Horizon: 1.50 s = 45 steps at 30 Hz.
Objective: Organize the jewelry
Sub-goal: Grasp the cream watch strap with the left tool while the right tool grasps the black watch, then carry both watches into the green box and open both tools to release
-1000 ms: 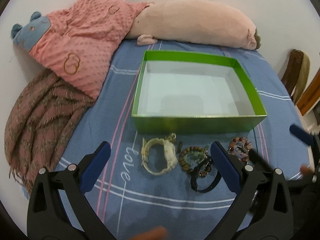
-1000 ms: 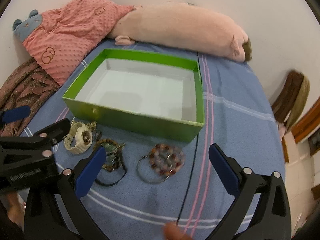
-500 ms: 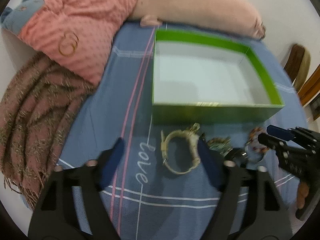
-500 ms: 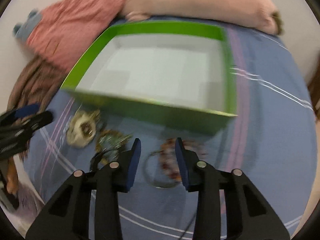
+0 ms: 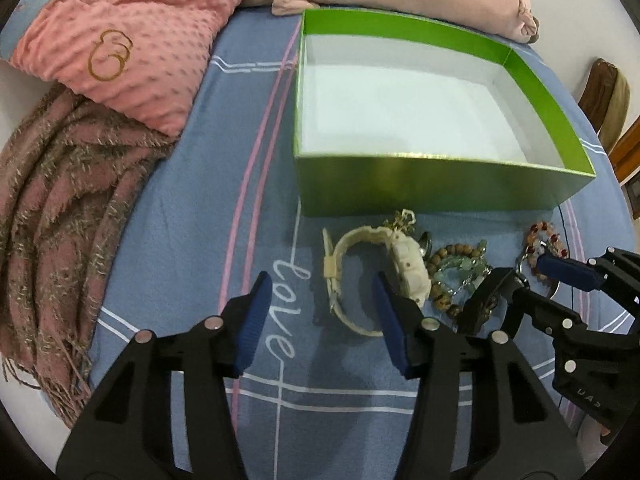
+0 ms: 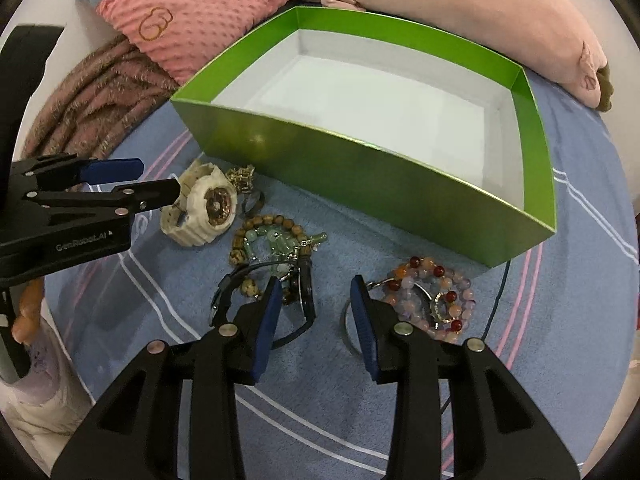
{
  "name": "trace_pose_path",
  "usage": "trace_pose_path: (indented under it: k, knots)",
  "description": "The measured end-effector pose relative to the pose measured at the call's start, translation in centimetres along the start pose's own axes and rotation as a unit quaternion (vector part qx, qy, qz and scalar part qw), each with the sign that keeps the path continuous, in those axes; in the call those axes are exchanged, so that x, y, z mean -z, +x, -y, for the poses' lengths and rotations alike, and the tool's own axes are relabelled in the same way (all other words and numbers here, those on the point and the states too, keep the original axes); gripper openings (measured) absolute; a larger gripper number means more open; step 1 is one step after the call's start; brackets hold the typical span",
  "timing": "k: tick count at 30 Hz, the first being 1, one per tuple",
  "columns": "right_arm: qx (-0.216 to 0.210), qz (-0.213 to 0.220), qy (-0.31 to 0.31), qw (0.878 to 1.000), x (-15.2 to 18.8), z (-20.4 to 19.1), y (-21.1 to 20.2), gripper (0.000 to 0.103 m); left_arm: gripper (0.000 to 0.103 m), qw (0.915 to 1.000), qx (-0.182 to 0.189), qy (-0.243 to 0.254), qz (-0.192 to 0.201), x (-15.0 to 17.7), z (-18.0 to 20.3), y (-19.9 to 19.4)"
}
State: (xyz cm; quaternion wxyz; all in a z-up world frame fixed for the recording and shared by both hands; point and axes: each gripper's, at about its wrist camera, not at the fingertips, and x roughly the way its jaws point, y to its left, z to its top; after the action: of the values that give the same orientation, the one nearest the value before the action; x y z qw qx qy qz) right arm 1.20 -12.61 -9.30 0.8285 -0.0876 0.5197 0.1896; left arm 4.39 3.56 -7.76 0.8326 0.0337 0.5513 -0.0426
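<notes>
- Left wrist view: the left gripper [image 5: 320, 312] is closing its fingers, nothing gripped; the watch [image 5: 404, 268] is lying at one o'clock, before the box [image 5: 440, 184]. Straddle the strap first.
- Right wrist view: the right gripper [image 6: 314, 312] is hanging part-open, empty; the bead bracelet [image 6: 436, 296] is lying at two o'clock on the bed [image 6: 580, 320]. Shift right.

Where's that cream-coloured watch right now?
The cream watch lies on the blue bedsheet, just in front of the green box, left of the wooden bead bracelet.

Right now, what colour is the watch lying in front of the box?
Cream-white strap and case with a brownish dial; the watch shows best in the right wrist view.
</notes>
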Motion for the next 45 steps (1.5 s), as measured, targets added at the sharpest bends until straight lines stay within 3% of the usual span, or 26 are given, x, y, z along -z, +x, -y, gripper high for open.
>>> trace_pose_path:
  k: [3, 11, 14, 16, 19, 30, 36, 45]
  knots:
    - [0.019, -0.006, -0.005, 1.0, -0.1, -0.3, 0.9, 0.038, 0.038, 0.9999, 0.006, 0.001, -0.013, 0.0, -0.2, 1.1]
    - [0.04, -0.004, -0.012, 0.999, -0.2, -0.5, 1.9, 0.037, 0.03, 0.9994, 0.013, -0.001, -0.032, -0.1, 0.0, 3.4]
    - [0.039, -0.006, -0.015, 0.999, -0.4, -0.9, 2.3, 0.023, 0.013, 0.9994, 0.016, -0.003, -0.032, -0.3, 0.0, 3.4]
    - [0.038, -0.005, -0.018, 0.999, -0.5, -1.0, 2.4, 0.012, 0.01, 0.9996, 0.009, -0.004, -0.027, -0.3, 0.1, 3.4]
    - [0.036, -0.004, -0.016, 0.999, -0.4, -1.1, 2.3, 0.008, 0.009, 0.9997, 0.009, -0.01, -0.023, -0.3, 0.3, 3.3]
    - [0.044, 0.036, 0.014, 0.998, -0.2, 0.0, -1.1, 0.008, 0.008, 0.9993, 0.036, -0.004, 0.011, 1.0, 0.8, -0.5]
    - [0.05, 0.027, 0.018, 0.998, 0.4, 0.2, -1.1, 0.008, 0.008, 0.9983, 0.05, 0.005, 0.03, 1.7, 1.9, -2.9]
    - [0.079, 0.065, 0.021, 0.995, -1.0, 0.7, -4.9, 0.008, 0.01, 0.9957, 0.045, 0.011, 0.081, -2.2, 2.6, -6.6]
